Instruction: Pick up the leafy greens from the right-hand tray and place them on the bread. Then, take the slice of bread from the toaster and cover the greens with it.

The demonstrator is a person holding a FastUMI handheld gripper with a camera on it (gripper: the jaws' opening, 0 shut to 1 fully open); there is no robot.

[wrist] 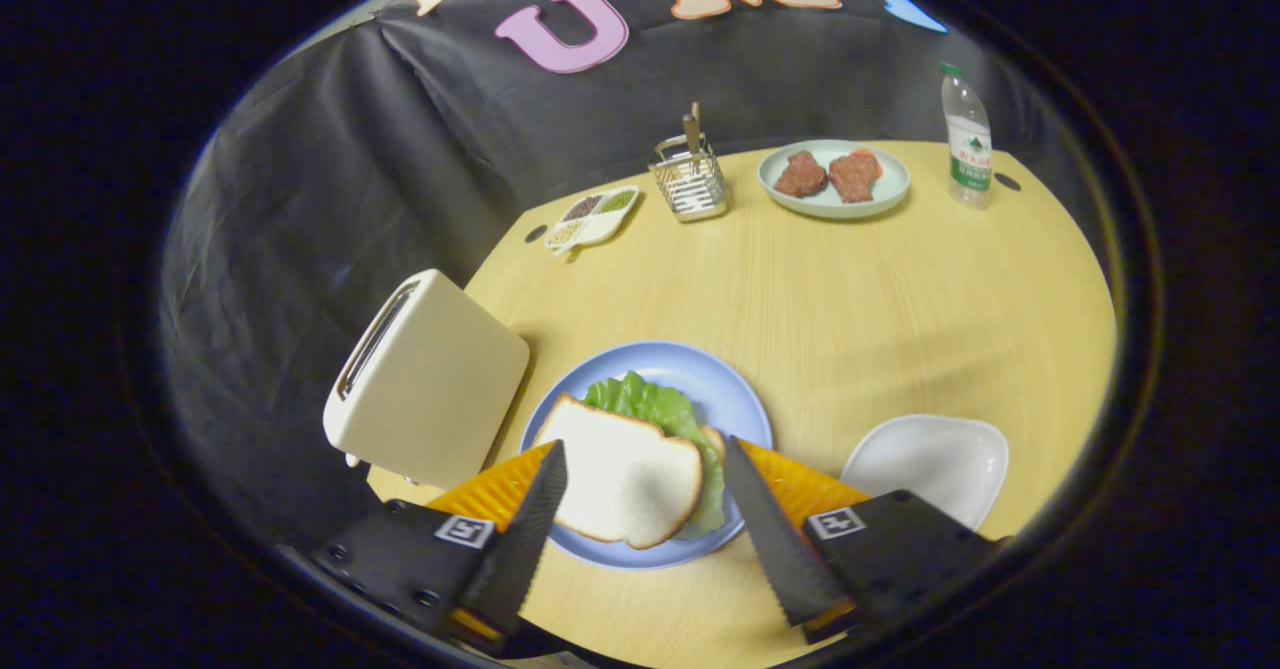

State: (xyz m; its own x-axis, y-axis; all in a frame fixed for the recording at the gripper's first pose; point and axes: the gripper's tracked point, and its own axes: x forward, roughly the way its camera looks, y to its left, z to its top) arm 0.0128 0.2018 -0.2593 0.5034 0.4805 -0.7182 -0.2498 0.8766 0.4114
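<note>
A white slice of bread [620, 474] lies on top of the leafy greens [650, 404] on the blue plate [720, 379]. A lower slice's crust [713, 439] peeks out at the right under the greens. My gripper [645, 464] is open, its two black serrated fingers standing apart on either side of the top slice, neither pressing on it. The cream toaster [425, 379] stands just left of the plate, its slot dark. The white tray [930, 464] to the right of the plate has nothing on it.
At the far side of the round wooden table stand a pale plate with meat pieces [835, 179], a water bottle [967, 139], a wire utensil holder [690, 179] and a small divided dish of seeds [592, 217]. The table edge runs close behind the toaster.
</note>
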